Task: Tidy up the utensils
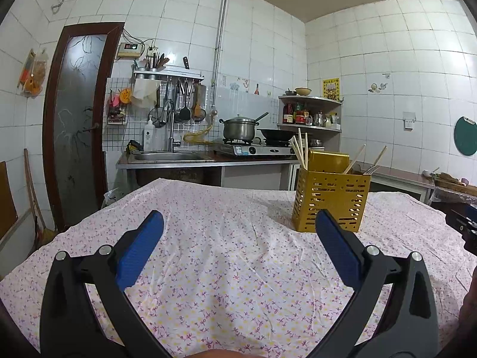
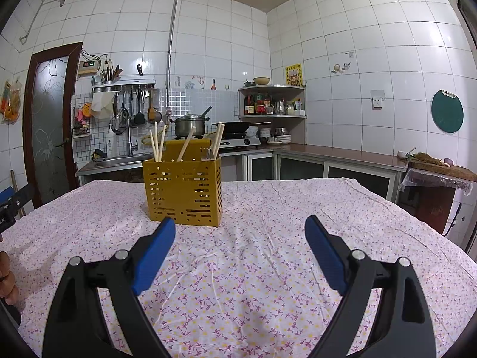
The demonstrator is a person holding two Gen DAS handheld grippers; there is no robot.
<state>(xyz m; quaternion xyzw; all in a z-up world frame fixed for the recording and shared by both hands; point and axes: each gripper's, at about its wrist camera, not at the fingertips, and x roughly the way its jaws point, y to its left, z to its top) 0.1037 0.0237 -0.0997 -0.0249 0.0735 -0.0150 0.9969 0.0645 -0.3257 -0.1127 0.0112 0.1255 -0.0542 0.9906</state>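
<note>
While both stand spread and empty, the left gripper [image 1: 239, 223] has the perforated yellow metal utensil holder [image 1: 331, 200] ahead to its right; the right gripper [image 2: 240, 228] faces it ahead-left on the floral-clothed table [image 2: 268, 253].

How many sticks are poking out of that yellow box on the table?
5 in the right view: three chopsticks at the left end of the box, one leaning stick mid-box, one at the right beside a fork. Shorter ones may be hidden inside.
</note>
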